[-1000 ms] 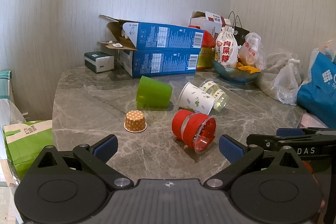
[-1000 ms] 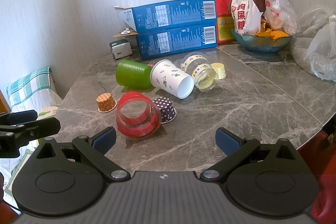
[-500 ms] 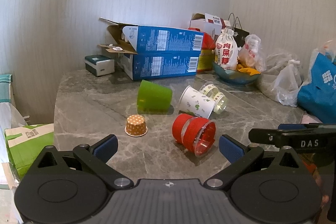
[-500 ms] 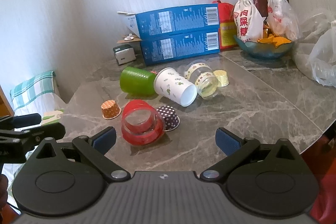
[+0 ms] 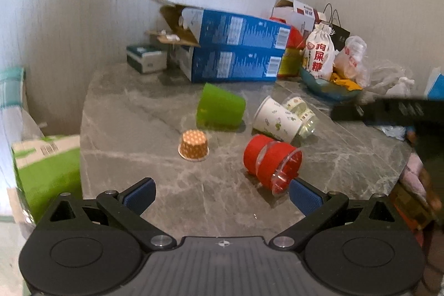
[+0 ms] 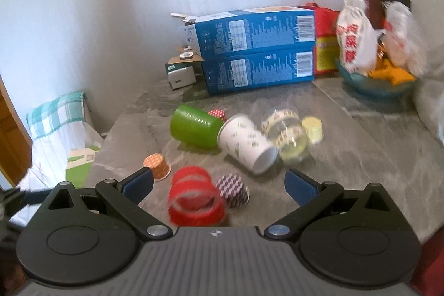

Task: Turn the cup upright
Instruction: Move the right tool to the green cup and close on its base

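Note:
Several cups lie on their sides on the grey marble table (image 5: 155,113): a red cup (image 5: 270,162) (image 6: 195,199), a green cup (image 5: 220,106) (image 6: 195,129), a white printed paper cup (image 5: 274,119) (image 6: 248,143) and a clear jar-like cup (image 5: 301,113) (image 6: 288,133). A small orange dotted cup (image 5: 193,145) (image 6: 157,162) and a purple dotted one (image 6: 232,189) stand upside down. My left gripper (image 5: 222,193) is open and empty, just before the red cup. My right gripper (image 6: 219,183) is open and empty, over the red cup's near side; it also shows in the left wrist view (image 5: 388,110).
Two stacked blue boxes (image 5: 233,54) (image 6: 258,52) stand at the back by the wall. A bowl with bags (image 5: 330,74) (image 6: 374,65) and plastic bags fill the back right. A small yellow cup (image 6: 312,125) lies behind the jar. The table's left edge drops to a green box (image 5: 47,168).
Both grippers have drawn back and risen, so the cups appear farther off and lower. The views are blurred by motion. Both grippers stay open; no cup has moved.

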### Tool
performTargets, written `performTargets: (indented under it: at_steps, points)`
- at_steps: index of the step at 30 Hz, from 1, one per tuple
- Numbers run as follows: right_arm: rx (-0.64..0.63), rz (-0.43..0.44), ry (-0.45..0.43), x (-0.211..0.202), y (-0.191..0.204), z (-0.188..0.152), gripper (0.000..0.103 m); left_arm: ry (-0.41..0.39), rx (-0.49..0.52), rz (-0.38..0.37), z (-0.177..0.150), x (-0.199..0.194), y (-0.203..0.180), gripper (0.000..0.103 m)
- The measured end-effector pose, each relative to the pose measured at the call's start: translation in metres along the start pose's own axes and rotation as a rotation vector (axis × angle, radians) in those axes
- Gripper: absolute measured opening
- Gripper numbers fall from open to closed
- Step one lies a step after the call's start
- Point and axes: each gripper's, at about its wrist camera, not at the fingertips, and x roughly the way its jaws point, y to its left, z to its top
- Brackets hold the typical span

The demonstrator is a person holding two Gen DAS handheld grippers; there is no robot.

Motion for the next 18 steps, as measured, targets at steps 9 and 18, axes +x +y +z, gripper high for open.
performTargets:
  at_steps: [9, 18]
  points:
    - [-0.159, 0.079, 0.077, 0.066, 0.013, 0.050, 0.101, 0.072, -0.020, -0.032, 0.003, 0.017, 0.009, 0.103]
    - [-0.550, 0.079, 0.325, 0.177, 0.066, 0.081, 0.076, 0.065, -0.075, -0.049, 0.002, 0.022, 0.030, 0.103]
